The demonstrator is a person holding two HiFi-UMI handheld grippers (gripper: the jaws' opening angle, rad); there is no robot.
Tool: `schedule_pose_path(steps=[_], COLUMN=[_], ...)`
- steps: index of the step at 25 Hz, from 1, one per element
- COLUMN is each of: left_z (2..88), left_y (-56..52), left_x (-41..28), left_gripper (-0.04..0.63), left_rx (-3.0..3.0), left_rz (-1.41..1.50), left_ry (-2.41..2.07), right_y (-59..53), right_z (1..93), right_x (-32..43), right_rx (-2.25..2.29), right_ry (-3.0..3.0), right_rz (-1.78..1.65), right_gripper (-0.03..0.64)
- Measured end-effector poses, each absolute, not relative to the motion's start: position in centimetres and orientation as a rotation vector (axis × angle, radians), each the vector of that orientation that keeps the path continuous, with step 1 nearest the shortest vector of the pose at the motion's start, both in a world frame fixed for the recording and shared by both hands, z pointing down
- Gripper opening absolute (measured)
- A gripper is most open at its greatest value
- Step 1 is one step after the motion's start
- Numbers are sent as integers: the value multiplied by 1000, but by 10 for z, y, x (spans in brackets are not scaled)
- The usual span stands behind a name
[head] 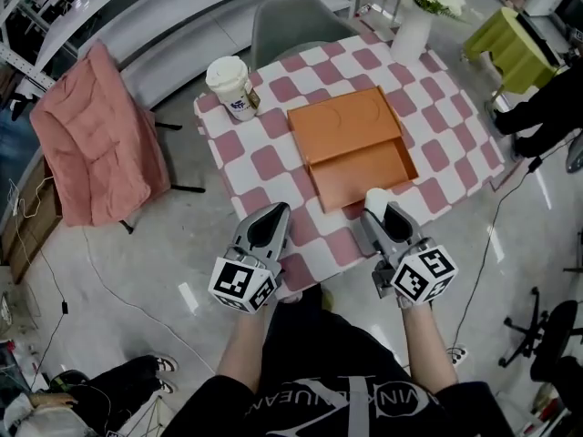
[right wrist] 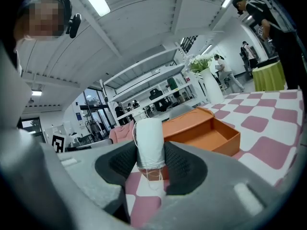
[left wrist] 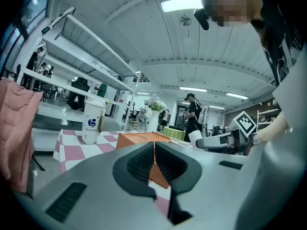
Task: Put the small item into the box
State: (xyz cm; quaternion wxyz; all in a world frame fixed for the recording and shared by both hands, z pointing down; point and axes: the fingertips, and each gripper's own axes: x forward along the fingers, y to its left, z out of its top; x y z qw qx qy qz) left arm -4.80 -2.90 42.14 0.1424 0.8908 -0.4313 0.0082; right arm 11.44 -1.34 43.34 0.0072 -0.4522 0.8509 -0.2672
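Fingers of the right gripper are closed on the small item. It is a white roll standing upright between the two dark ribbed pads, with thin strands hanging from its lower end. In the head view the small item sits at the tip of the right gripper. It is just at the near edge of the box, over the checked cloth and not inside the box. The box is orange and shallow. A flat lid covers its far part, and its near part lies open toward the person. In the right gripper view the open part of the box shows just beyond the item.

The left gripper has its fingers pressed together with nothing between them. In the head view the left gripper is over the near part of the table, to the left of the box and apart from it.

The table is covered with a pink-and-white checked cloth. A lidded paper cup stands near its far left corner, apart from the box. A white vase of pale flowers stands near the far right corner. A grey chair is just behind the table. To the left, on the pale floor, a pink cushion is draped over another chair.
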Motion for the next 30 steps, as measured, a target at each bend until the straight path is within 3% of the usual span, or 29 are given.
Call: schedule_pose_path(steps=[17,30], left_z=[439,458], left_y=[-91,-100], left_x=[-29,-20], left_gripper=[14,14], left_rx=[2603,2583], left_rz=[43,62], left_ry=[-1109,-1053], right_y=[-73,-80], right_z=[444,487], right_x=[85,57], right_rx=[-1480,-1454], right_ry=[2896,3571], right_rz=[-789,-633], right_gripper=[178,178])
